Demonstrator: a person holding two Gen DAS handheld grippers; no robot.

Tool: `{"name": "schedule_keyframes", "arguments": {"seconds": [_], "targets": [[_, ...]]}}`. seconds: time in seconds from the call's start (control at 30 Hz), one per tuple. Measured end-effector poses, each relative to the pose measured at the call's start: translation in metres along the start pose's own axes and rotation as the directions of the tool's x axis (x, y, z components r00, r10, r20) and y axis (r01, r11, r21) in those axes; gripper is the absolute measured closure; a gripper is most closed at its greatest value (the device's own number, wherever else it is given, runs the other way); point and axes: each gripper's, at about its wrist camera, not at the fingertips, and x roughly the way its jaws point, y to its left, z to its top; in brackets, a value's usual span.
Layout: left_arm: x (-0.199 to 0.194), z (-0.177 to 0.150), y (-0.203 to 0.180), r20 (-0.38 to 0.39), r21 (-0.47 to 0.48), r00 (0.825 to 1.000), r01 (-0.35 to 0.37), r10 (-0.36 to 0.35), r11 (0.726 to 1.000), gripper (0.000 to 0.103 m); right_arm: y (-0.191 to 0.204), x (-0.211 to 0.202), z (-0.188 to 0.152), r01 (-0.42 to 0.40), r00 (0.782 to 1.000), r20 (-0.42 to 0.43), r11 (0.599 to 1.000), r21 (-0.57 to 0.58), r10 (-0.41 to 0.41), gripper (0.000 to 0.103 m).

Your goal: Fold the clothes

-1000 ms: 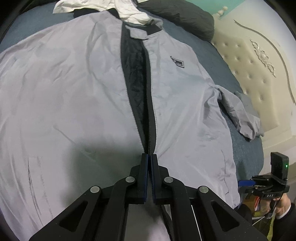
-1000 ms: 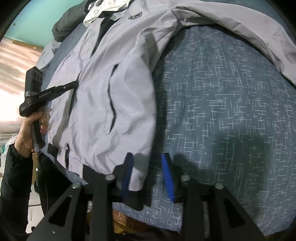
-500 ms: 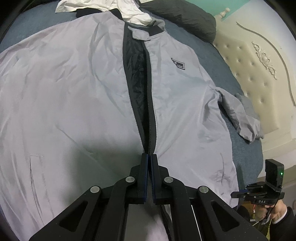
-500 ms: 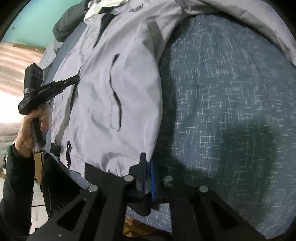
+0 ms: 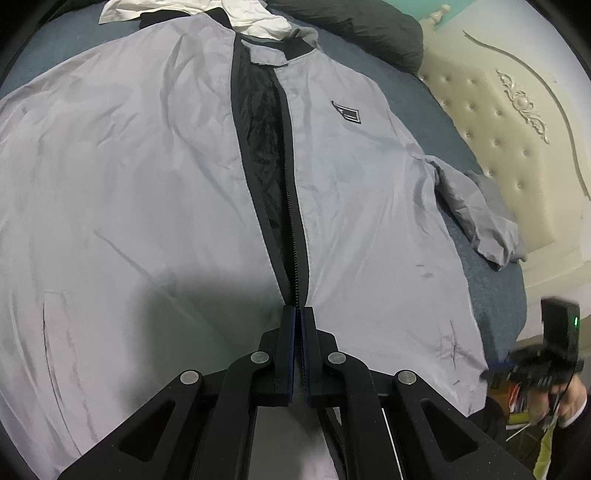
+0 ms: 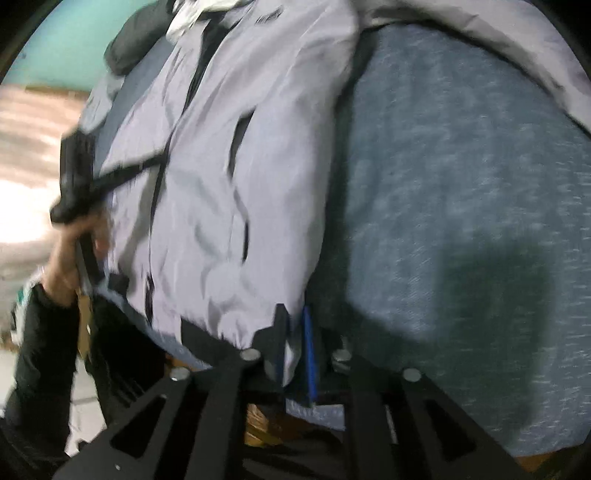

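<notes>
A light grey jacket [image 5: 147,184] lies front up on the blue bedspread [image 5: 495,295], its zip part open over black lining. My left gripper [image 5: 297,314] is shut on the zip's lower end near the hem. In the right wrist view it [image 6: 147,168] reaches in from the left over the jacket [image 6: 240,147]. My right gripper [image 6: 293,321] sits at the jacket's bottom right hem corner. Its jaws are opening slightly, and a fold of grey fabric fills the gap between the pads. The left wrist view shows it [image 5: 495,369] blurred at the bed's edge.
A white garment [image 5: 251,14] and a dark one [image 5: 362,33] lie beyond the collar. A cream tufted headboard [image 5: 517,147] stands to the right. The jacket's right sleeve [image 5: 476,221] lies crumpled on the bedspread [image 6: 461,184]. A person's hand [image 6: 70,266] holds the left gripper.
The right gripper went from open beside the hem corner to closed on it, then widened a little with fabric inside. Its view is now blurred. The left gripper stayed put.
</notes>
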Motion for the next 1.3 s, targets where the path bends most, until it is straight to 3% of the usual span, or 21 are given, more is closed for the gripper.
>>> {"name": "schedule_keyframes", "arguments": {"seconds": [0.07,0.33,0.5,0.63,0.77,0.87,1.03,1.13,1.2,1.3], "targets": [[0.001,0.001,-0.002,0.0,0.014,1.0,0.0,0.0,1.0,0.1,-0.009,-0.02,0.017,-0.015,0.996,0.087,0.999,0.041,0.012,0.074],[0.002,-0.001,-0.011,0.016,0.036,1.0,-0.002,0.001,0.999,0.1,-0.015,-0.034,0.105,0.018,0.954,0.297,0.996,0.088,-0.043,0.073],[0.0,-0.004,-0.009,0.037,0.035,0.999,0.024,-0.025,0.999,0.1,-0.019,-0.019,0.149,-0.003,0.935,0.352,0.991,0.131,-0.043,0.073],[0.0,-0.005,-0.006,0.063,0.025,0.996,0.057,-0.058,0.998,0.1,-0.038,-0.004,0.178,-0.047,0.925,0.377,0.97,0.238,-0.048,0.07],[0.001,-0.007,-0.002,0.09,0.017,0.992,0.09,-0.091,0.996,0.1,-0.061,0.009,0.192,-0.115,0.916,0.4,0.935,0.335,-0.03,0.069],[0.002,-0.008,-0.001,0.099,0.015,0.989,0.109,-0.11,0.994,0.1,-0.075,0.01,0.197,-0.162,0.896,0.443,0.912,0.378,-0.025,0.069],[0.004,-0.014,0.005,0.109,0.008,0.985,0.133,-0.133,0.991,0.1,-0.087,0.017,0.206,-0.164,0.885,0.462,0.898,0.409,-0.049,0.069],[0.006,-0.016,0.009,0.11,0.004,0.984,0.139,-0.139,0.99,0.1,-0.085,0.024,0.21,-0.113,0.884,0.459,0.911,0.397,-0.091,0.081],[0.006,-0.016,0.011,0.11,0.0,0.983,0.145,-0.144,0.989,0.1,-0.085,0.026,0.212,-0.096,0.877,0.47,0.919,0.383,-0.104,0.098],[0.006,-0.017,0.013,0.112,-0.007,0.982,0.157,-0.156,0.988,0.1,-0.08,0.018,0.211,-0.065,0.854,0.504,0.935,0.349,-0.128,0.101]]}}
